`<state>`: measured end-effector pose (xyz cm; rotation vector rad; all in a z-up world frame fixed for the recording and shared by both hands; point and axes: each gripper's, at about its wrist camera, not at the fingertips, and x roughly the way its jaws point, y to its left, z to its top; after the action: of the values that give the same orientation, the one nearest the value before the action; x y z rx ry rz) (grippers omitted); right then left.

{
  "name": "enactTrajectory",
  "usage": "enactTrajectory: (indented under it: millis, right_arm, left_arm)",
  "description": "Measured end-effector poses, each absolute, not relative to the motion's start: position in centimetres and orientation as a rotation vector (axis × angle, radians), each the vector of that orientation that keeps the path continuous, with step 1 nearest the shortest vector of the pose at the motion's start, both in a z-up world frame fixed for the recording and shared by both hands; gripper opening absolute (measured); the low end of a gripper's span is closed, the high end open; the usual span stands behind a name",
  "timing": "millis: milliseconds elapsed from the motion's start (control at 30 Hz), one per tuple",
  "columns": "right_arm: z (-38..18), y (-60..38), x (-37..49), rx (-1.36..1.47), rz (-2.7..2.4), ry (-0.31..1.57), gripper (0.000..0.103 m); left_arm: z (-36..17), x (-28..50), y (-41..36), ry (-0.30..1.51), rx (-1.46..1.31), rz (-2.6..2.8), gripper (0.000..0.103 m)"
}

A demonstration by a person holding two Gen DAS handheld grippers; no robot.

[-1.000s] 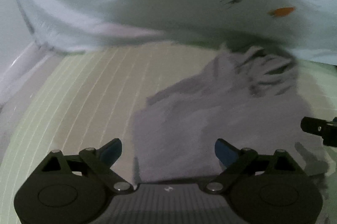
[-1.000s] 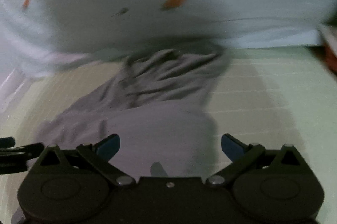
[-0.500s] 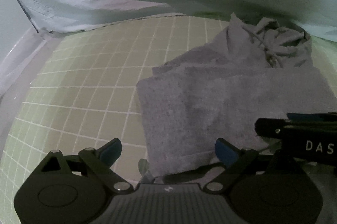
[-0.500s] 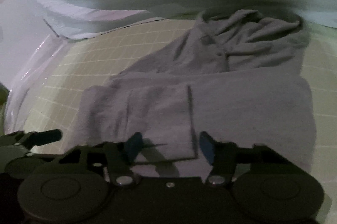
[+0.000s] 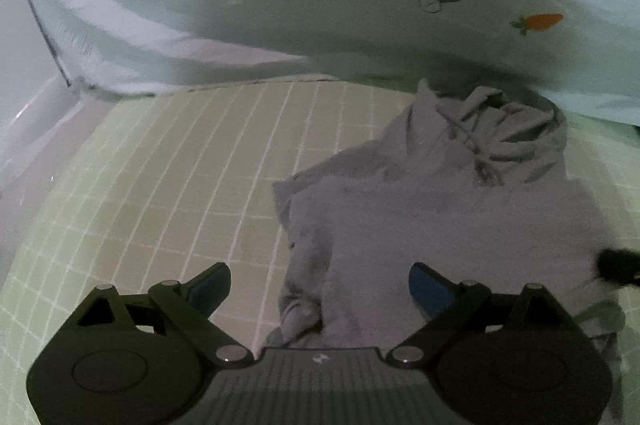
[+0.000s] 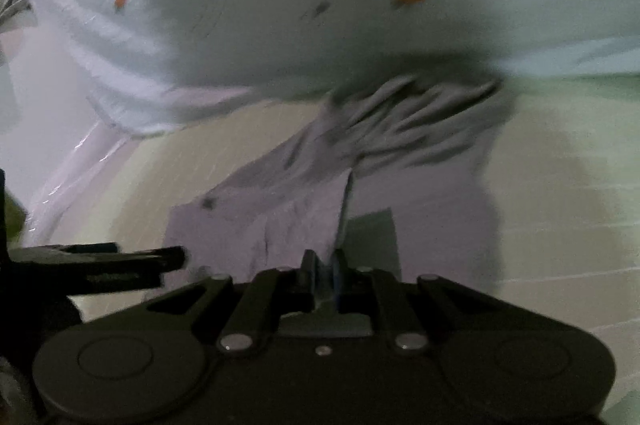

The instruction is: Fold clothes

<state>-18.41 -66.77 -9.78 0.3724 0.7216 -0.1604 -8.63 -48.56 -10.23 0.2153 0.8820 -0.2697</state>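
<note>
Clenching a thin hoodie (image 6: pixel 304 225) edge, the right gripper (image 6: pixel 324 271) risked slipping; the left gripper (image 5: pixel 319 285) hung released, hoodie hem between its jaws.

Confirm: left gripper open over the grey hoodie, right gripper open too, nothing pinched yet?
Not quite. The left gripper is open over the grey hoodie, but the right wrist view shows the right gripper shut on a fold of it.

Left gripper (image 5: pixel 319 285) level and low, blue-padded fingers (image 5: pixel 210 283) spread wide at 9 and 3 o'clock, nothing between them. Right gripper (image 6: pixel 323 267) pinched together at 12 o'clock on a fold of grey hoodie (image 6: pixel 296 221), apparently lifting it, though blurred. Left fingers seen at 9 o'clock there.
</note>
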Motion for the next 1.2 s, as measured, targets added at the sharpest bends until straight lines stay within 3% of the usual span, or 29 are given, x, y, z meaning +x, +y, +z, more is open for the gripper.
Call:
enactTrajectory:
  millis: [333, 500, 600, 667, 700, 767, 867, 1200]
  right_arm:
    - [-12.8, -71.3, -20.6, 0.48, -0.372, 0.802, 0.009]
    - [-13.8, -71.0, -19.8, 0.444, -0.377, 0.852, 0.014]
    - [-14.1, -71.3, -19.9, 0.448, -0.394, 0.873, 0.028]
    - [-14.1, -71.6, -20.1, 0.455, -0.409, 0.881, 0.049]
    - [-14.0, -71.9, -20.1, 0.46, -0.419, 0.877, 0.055]
    - [-13.6, -72.8, -20.0, 0.473, -0.44, 0.847, 0.079]
    - [-13.0, -74.1, -19.8, 0.486, -0.471, 0.805, 0.095]
    - [-11.8, -79.8, -12.3, 0.407, -0.537, 0.758, 0.098]
  left_arm:
    - [-13.0, -8.5, -49.5, 0.983, 0.298, -0.252, 0.096]
    - [-13.7, -7.9, -48.2, 1.055, 0.193, -0.247, 0.096]
    - [-13.3, -7.5, -48.1, 1.053, 0.159, -0.25, 0.096]
    - [-13.0, -7.2, -48.0, 1.05, 0.14, -0.252, 0.096]
    - [-12.7, -6.9, -48.0, 1.044, 0.13, -0.259, 0.096]
    - [-12.0, -6.2, -48.0, 1.024, 0.112, -0.281, 0.096]
    - [-11.2, -4.4, -48.4, 0.985, 0.11, -0.299, 0.098]
    - [-10.0, 6.1, -53.4, 0.947, 0.069, -0.359, 0.098]
